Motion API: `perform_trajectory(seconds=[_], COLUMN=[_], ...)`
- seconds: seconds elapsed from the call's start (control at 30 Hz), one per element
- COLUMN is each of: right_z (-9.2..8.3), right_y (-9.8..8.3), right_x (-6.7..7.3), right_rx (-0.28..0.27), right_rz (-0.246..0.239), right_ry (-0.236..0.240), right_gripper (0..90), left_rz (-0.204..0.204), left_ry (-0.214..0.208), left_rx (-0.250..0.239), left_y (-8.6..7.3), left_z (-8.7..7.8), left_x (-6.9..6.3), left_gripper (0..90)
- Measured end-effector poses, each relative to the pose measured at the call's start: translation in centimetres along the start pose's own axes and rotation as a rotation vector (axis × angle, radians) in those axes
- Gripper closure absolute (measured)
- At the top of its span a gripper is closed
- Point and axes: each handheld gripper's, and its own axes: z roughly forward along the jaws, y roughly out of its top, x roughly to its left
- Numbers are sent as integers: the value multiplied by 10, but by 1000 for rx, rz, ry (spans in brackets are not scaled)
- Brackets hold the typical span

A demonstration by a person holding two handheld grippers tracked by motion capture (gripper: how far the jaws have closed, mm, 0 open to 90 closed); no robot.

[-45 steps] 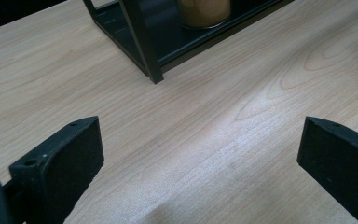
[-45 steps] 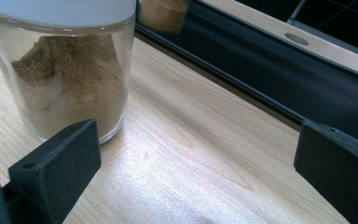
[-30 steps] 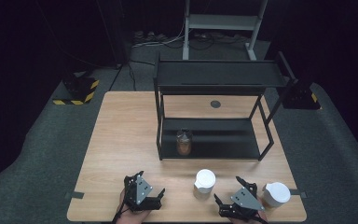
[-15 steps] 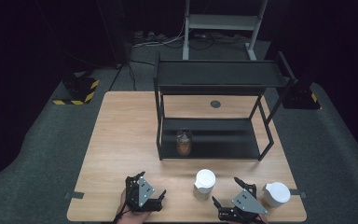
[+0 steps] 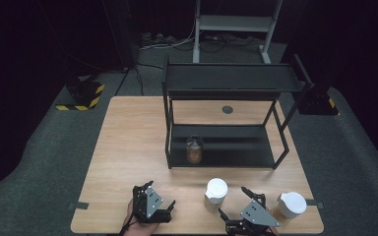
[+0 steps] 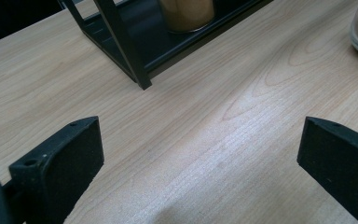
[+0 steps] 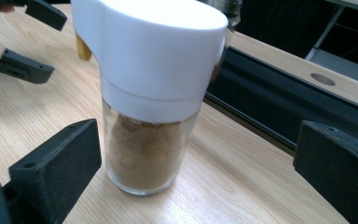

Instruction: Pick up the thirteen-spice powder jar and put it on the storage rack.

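One jar [image 5: 194, 149] stands on the rack's [image 5: 226, 157] lower shelf. My right gripper [image 5: 236, 206] gapes wide around the white-capped jar [image 7: 149, 93] on the near table, gripping nothing; my left gripper [image 5: 160, 204] is open too. Two jars remain.

A clear glass jar [image 7: 147, 140] with a tall white cap, holding brown powder, stood upright on the wooden table near its front edge. It sat just in front of the black shelf, near its middle.
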Motion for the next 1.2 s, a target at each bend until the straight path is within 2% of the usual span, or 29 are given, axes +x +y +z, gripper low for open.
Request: perform_trajectory(seconds=[0.53,0.77,0.97,1.2], right_z=[12,19,23,28], right_y=[1,0,0,1], right_x=[-1,0,-2,-4], right_rx=[-22,-20,-15,-7], right_rz=[68,79,82,101], right_ry=[38,47,76,78], right_gripper=[0,0,4,49], left_rz=[0,-10,-15,-26], left_ry=[-5,-9,-11,-16], left_rx=[-5,-9,-13,-17], left_y=[-1,-2,-3,-3], left_z=[-1,-1,-1,-1], left_x=[1,2,4,5], left_gripper=[6,6,6,6])
